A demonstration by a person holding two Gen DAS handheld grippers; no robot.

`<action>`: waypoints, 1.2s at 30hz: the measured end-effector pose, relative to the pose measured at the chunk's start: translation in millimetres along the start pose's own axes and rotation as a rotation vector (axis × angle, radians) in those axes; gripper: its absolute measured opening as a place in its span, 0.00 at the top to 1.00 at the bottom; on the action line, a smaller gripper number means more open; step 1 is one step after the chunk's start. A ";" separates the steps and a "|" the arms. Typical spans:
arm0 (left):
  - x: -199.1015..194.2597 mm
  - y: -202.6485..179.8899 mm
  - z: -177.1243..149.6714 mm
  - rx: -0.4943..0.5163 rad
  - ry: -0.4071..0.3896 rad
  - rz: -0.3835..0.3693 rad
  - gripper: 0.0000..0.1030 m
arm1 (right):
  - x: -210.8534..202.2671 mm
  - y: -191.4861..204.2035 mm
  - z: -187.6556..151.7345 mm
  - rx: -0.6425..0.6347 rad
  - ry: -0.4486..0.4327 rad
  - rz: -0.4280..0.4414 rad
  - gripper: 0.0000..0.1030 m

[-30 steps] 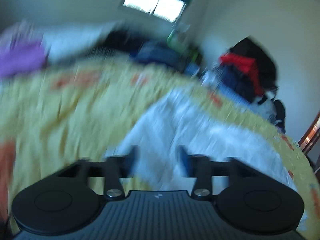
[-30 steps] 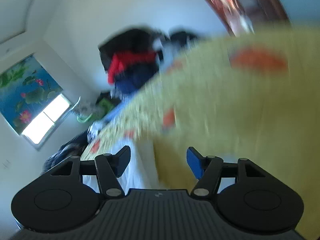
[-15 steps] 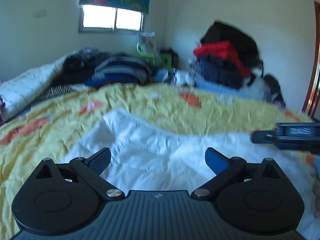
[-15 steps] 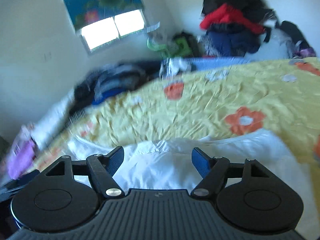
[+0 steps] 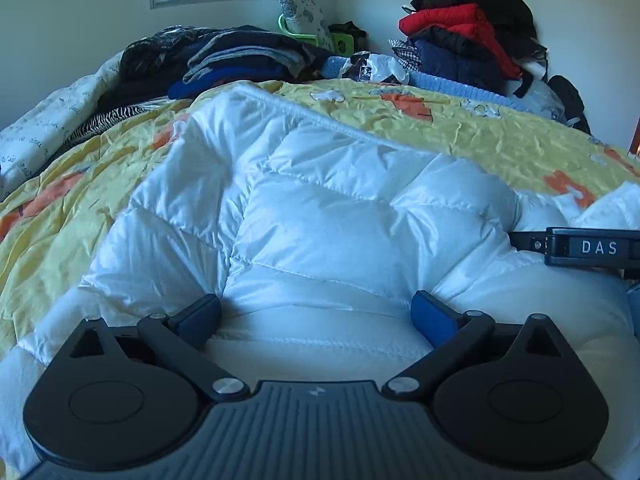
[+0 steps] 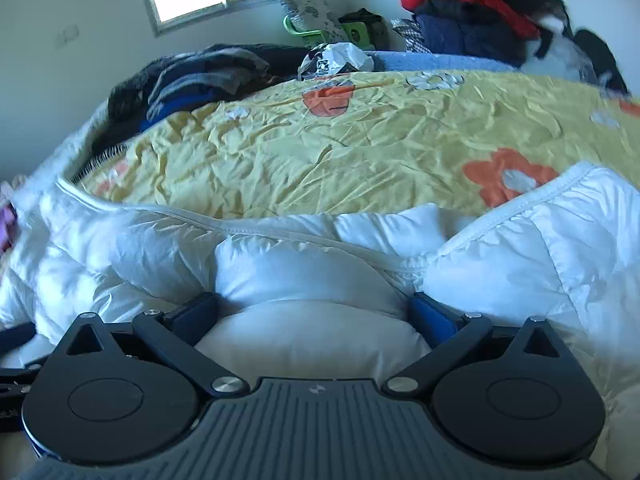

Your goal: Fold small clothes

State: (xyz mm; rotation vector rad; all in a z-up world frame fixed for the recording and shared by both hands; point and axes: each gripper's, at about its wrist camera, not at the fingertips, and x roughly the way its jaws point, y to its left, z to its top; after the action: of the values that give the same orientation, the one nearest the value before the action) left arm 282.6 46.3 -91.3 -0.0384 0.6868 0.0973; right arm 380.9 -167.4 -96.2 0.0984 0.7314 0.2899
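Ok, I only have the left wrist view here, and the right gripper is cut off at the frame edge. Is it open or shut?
Observer: Open. The right gripper has a puff of the jacket bulging between its fingers, not clamped.
Operator: Anything on the bed that I can't see?
Observer: A purple cloth at the far left edge of the right wrist view, beyond the jacket.
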 end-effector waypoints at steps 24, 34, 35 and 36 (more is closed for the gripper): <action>65.2 -21.7 74.1 0.024 0.067 0.043 0.00 | -30.7 -88.1 8.2 0.082 -0.002 -0.177 0.02; 77.5 -24.1 60.8 0.030 0.054 0.035 0.00 | -17.7 -86.0 2.7 0.074 -0.017 -0.176 0.02; 77.7 -23.8 59.8 0.028 0.051 0.033 0.00 | -17.8 -86.0 2.2 0.074 -0.020 -0.175 0.02; 78.5 -23.5 59.8 0.024 0.050 0.029 0.00 | -18.0 -86.5 2.0 0.075 -0.022 -0.174 0.02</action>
State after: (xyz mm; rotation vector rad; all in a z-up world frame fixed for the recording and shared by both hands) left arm 383.1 32.9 -94.9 -0.0075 0.7388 0.1163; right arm 389.1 -255.4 -99.5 0.1078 0.7238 0.0951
